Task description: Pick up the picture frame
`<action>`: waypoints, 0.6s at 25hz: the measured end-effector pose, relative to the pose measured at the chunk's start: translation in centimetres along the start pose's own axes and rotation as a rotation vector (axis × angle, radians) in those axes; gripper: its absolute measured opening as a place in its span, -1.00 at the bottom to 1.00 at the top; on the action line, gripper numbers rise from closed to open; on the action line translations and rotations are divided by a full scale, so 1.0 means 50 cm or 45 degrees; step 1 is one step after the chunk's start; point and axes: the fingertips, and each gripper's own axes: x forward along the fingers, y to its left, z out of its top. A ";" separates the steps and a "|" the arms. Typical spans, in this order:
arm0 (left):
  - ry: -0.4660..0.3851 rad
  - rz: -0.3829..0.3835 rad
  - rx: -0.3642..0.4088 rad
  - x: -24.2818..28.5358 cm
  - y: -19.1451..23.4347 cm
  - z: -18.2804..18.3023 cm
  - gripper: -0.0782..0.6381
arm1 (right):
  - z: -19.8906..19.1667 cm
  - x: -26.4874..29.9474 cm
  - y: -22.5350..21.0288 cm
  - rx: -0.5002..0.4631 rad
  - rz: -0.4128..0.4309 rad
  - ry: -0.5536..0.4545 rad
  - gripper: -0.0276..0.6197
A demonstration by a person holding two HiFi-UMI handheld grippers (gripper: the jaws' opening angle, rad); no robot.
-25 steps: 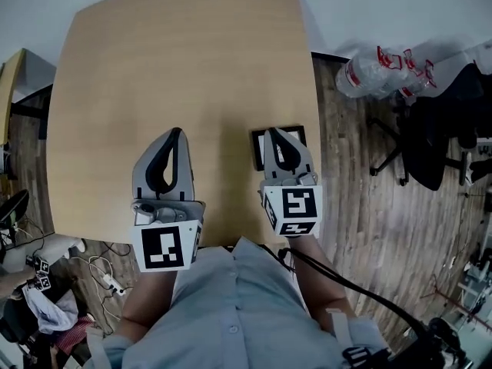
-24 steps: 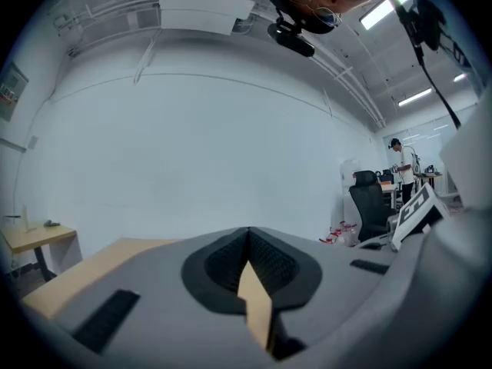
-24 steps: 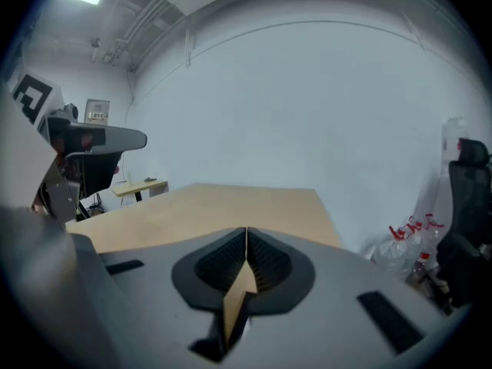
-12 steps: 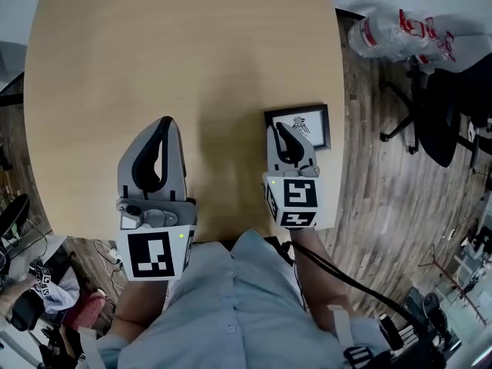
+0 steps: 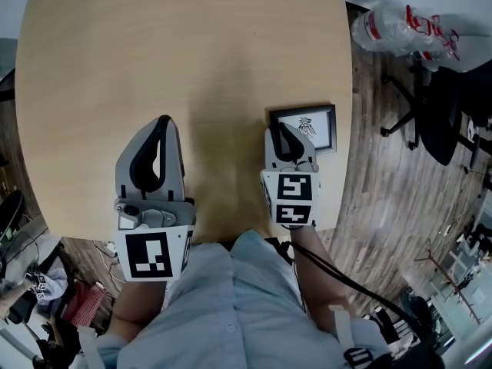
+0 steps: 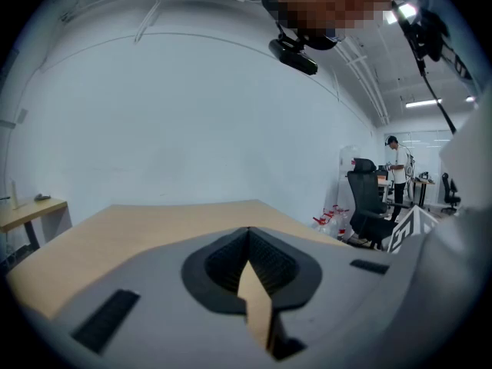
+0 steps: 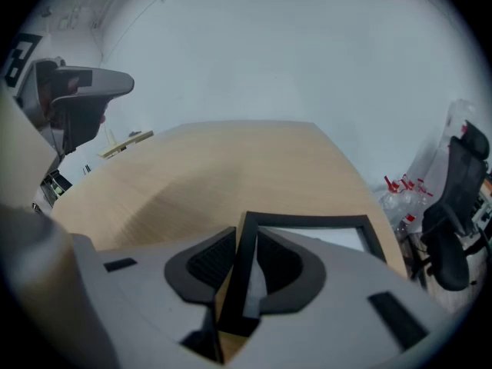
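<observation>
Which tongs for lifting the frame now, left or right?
Right. The right tongs grip a side bar of the black rectangular picture frame; the left tongs are shut, empty, over the light wooden table.

Pale wall (image 6: 192, 114), wood-plank floor (image 5: 384, 191), black office chair (image 5: 446, 106) beside wooden table (image 5: 184, 68).

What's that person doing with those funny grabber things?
A person holds a hand-held gripper in each hand over a wooden table. The right hand-held gripper has its jaws closed on the left edge of a black picture frame lying near the table's right edge. The left hand-held gripper is shut and empty, above bare tabletop.
</observation>
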 end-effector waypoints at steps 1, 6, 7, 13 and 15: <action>0.003 0.004 -0.001 -0.007 0.002 0.008 -0.78 | -0.001 -0.005 0.003 0.004 0.001 0.038 -0.65; -0.003 0.030 -0.010 -0.030 0.020 0.027 -0.78 | -0.006 -0.017 0.011 0.012 -0.003 0.135 -0.64; -0.008 0.035 -0.011 -0.033 0.021 0.026 -0.78 | -0.009 -0.017 0.012 0.005 -0.003 0.141 -0.64; -0.010 0.055 -0.049 -0.035 0.008 0.020 -0.78 | -0.020 -0.008 0.002 0.019 -0.001 0.121 -0.73; -0.035 0.054 -0.024 -0.029 0.004 0.021 -0.78 | -0.009 -0.006 -0.005 0.036 0.006 0.065 -0.73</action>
